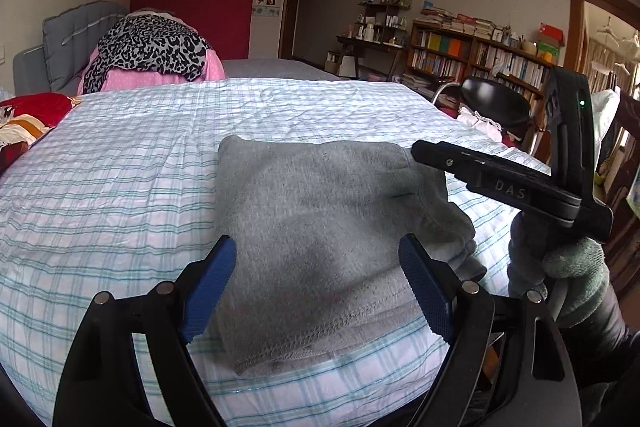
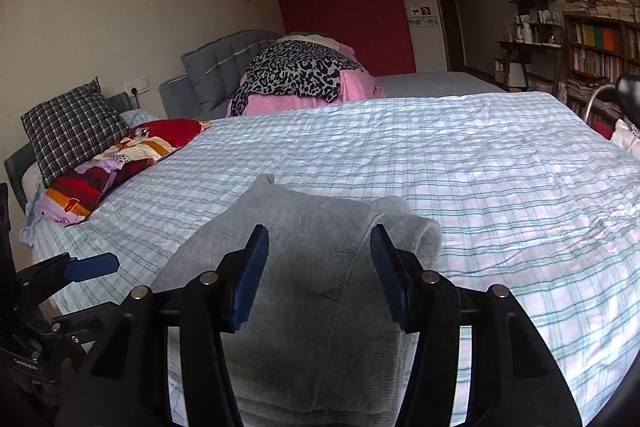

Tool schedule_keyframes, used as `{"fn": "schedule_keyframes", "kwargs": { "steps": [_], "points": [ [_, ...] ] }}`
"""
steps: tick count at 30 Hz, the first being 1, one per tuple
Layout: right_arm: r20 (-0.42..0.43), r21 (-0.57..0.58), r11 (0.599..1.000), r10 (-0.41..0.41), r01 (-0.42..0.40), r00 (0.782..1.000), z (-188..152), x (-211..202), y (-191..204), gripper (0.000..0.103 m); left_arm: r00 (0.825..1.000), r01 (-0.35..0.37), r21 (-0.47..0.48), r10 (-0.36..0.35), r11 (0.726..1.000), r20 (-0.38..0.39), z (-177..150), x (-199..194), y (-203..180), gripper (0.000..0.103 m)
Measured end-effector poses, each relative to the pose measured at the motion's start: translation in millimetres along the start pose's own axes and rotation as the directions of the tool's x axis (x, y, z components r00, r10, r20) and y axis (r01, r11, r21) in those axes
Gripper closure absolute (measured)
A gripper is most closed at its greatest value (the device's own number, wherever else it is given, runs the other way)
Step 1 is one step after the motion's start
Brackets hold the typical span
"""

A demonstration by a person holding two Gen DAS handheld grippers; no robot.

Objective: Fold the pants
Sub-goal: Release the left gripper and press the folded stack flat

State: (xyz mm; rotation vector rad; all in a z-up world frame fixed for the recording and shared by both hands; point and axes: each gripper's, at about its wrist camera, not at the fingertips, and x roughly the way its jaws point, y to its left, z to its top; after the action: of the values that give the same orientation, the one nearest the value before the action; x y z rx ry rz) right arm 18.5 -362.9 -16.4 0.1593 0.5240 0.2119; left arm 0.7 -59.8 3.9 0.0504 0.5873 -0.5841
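The grey pants [image 1: 320, 227] lie folded into a compact rectangle on the plaid bed sheet [image 1: 120, 187]. My left gripper [image 1: 316, 259] is open and empty, its blue pads spread above the near part of the pants. My right gripper [image 2: 318, 247] is open and empty too, hovering over the pants [image 2: 304, 307] with the pads apart. In the left wrist view the right gripper's black body [image 1: 512, 183] shows at the right, held by a gloved hand [image 1: 560, 267]. In the right wrist view a blue finger [image 2: 92, 267] of the left gripper shows at the left edge.
The plaid sheet [image 2: 480, 167] covers the bed. Pillows [image 2: 120, 155] lie at the left. A leopard-print and pink pile [image 2: 300, 75] sits at the far end. A black chair [image 1: 496, 103] and bookshelves [image 1: 480, 55] stand to the right of the bed.
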Motion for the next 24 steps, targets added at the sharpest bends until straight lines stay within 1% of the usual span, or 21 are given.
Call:
{"fn": "schedule_keyframes", "kwargs": {
  "steps": [1,3,4,5,6,7,9,11,13,14,17,19,20,21,24],
  "points": [
    [-0.021,-0.012,1.000,-0.016,0.015,1.000,0.6,8.8,-0.8,0.049,1.000,0.014,0.006,-0.014,1.000,-0.014,1.6,7.4,-1.6,0.023],
    [-0.057,-0.024,0.998,-0.053,0.052,0.997,0.2,24.0,-6.3,0.049,0.996,0.057,0.020,-0.055,0.998,-0.064,0.0,24.5,-5.2,0.034],
    [-0.078,-0.017,0.998,-0.066,0.065,0.995,-0.9,31.0,-11.1,0.049,0.992,0.074,0.026,-0.071,0.997,-0.100,-2.5,33.7,-6.7,0.042],
    [-0.100,-0.005,0.997,-0.077,0.076,0.992,-3.1,37.9,-17.1,0.049,0.987,0.084,0.027,-0.080,0.996,-0.137,-7.2,42.8,-8.0,0.048],
    [-0.124,0.007,0.995,-0.103,0.104,0.987,-5.6,45.2,-22.4,0.049,0.984,0.084,0.031,-0.078,0.996,-0.160,-11.6,49.3,-9.1,0.048],
    [-0.146,0.022,0.992,-0.116,0.120,0.982,-8.9,52.0,-29.2,0.049,0.984,0.077,0.048,-0.069,0.996,-0.164,-15.9,52.5,-11.6,0.048],
    [-0.191,0.073,0.993,-0.077,0.092,0.979,-15.7,64.7,-44.2,0.048,0.987,0.067,0.104,-0.051,0.992,-0.152,-23.3,53.3,-18.5,0.049],
    [-0.205,0.114,0.991,-0.042,0.066,0.978,-20.9,72.4,-55.0,0.047,0.990,0.046,0.150,-0.025,0.988,-0.140,-31.2,54.5,-24.9,0.049],
    [-0.201,0.110,0.992,-0.041,0.064,0.979,-22.1,72.8,-55.4,0.047,0.993,0.026,0.183,-0.004,0.983,-0.121,-38.8,55.8,-26.6,0.049],
    [-0.199,0.100,0.992,-0.052,0.073,0.979,-22.3,72.6,-53.0,0.047,0.993,0.025,0.183,-0.004,0.983,-0.117,-39.1,55.9,-26.8,0.049],
    [-0.176,0.063,0.992,-0.099,0.111,0.979,-23.0,66.0,-45.3,0.047,0.993,0.043,0.146,-0.025,0.988,-0.118,-35.0,54.9,-19.9,0.048],
    [-0.131,0.023,0.988,-0.150,0.154,0.980,-22.6,53.9,-34.9,0.047,0.991,0.060,0.131,-0.044,0.990,-0.124,-29.6,51.9,-16.5,0.046],
    [-0.105,0.002,0.985,-0.172,0.173,0.979,-22.6,46.8,-28.8,0.047,0.991,0.071,0.123,-0.056,0.990,-0.123,-25.6,49.7,-14.0,0.042],
    [-0.079,-0.018,0.983,-0.181,0.180,0.980,-22.9,39.0,-22.9,0.047,0.991,0.081,0.116,-0.067,0.990,-0.118,-21.4,47.3,-11.8,0.041],
    [-0.022,-0.047,0.984,-0.174,0.173,0.984,-25.3,16.8,-10.1,0.047,0.992,0.092,0.099,-0.083,0.991,-0.097,-6.9,42.9,-4.4,0.040]
  ]
}}
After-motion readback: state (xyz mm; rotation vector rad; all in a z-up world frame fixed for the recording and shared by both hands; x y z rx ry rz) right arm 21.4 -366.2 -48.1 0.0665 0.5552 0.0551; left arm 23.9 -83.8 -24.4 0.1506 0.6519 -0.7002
